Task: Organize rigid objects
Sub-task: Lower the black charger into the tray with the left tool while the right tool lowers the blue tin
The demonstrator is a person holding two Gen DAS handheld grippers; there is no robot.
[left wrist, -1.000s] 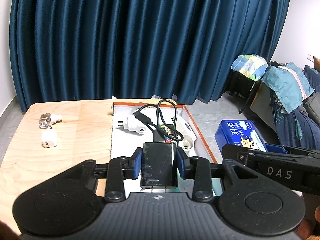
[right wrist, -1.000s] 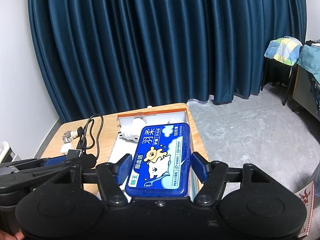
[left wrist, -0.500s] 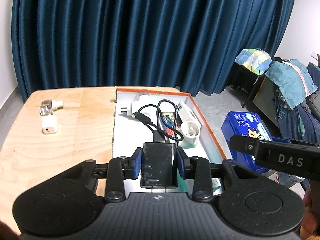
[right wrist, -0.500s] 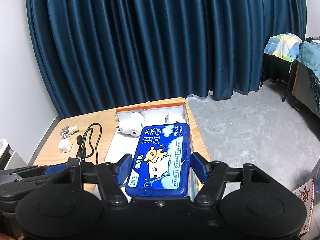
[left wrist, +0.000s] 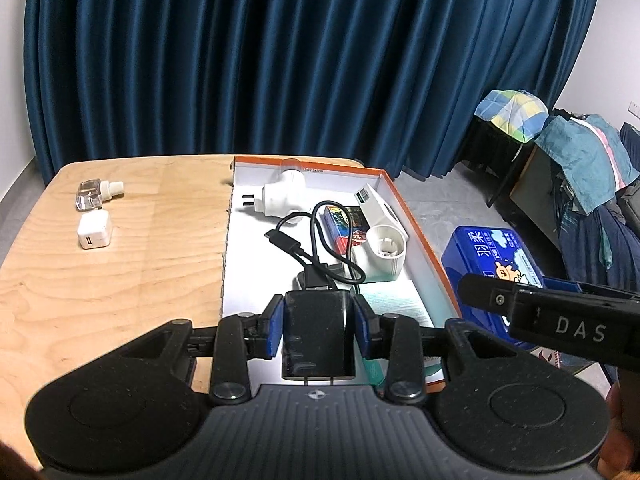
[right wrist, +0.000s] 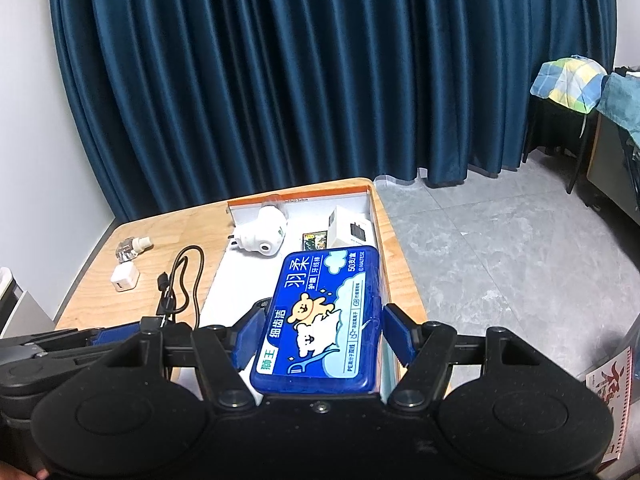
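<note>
My left gripper is shut on a black charger whose black cable loops forward above the open white box with orange rim. My right gripper is shut on a blue floss box and holds it above the box's near right side; it also shows in the left wrist view. In the box lie a white plug adapter, a white cylindrical device and a small colourful pack.
On the wooden table left of the box lie a white cube charger and a clear small bottle. Blue curtains hang behind. Grey floor and clothes-covered furniture are to the right.
Both grippers have risen and tilted down with their loads, so more of the table and box interior shows. Both holds are unchanged.
</note>
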